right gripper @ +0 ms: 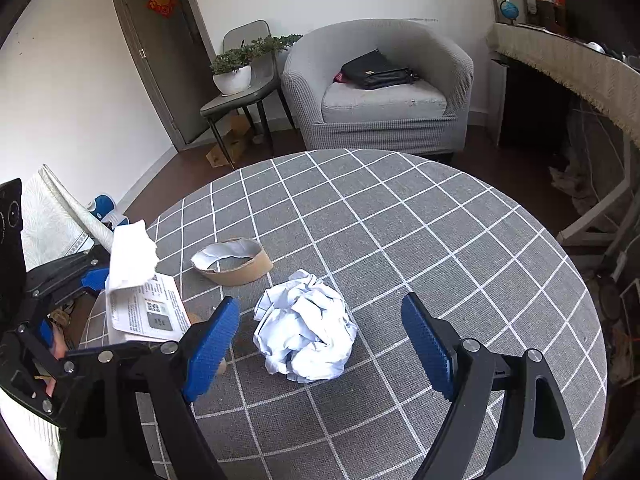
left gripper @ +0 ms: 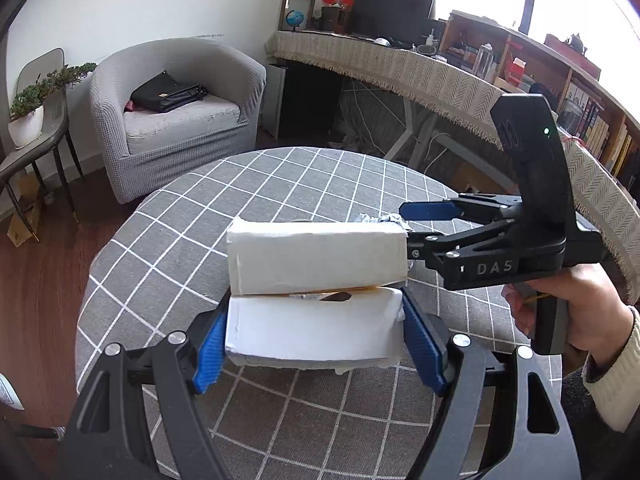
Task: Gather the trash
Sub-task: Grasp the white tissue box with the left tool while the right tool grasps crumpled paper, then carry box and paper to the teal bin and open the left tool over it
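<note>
Both grippers level: left gripper [left gripper: 316,332] clamps white box [left gripper: 312,326]; right gripper [right gripper: 320,344], spread, straddles crumpled paper [right gripper: 306,340].

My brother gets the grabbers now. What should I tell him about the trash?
Left gripper: shut on the white torn box, held above the near table edge.
Right gripper: open, jaws on either side of the crumpled paper ball, not gripping it yet.
Cardboard ring: lying on the checked tablecloth, beyond the ball.
Done: box picked up.
Left: close on the paper ball, then fetch the ring. No bin shows in either view, so find where the trash goes.
</note>
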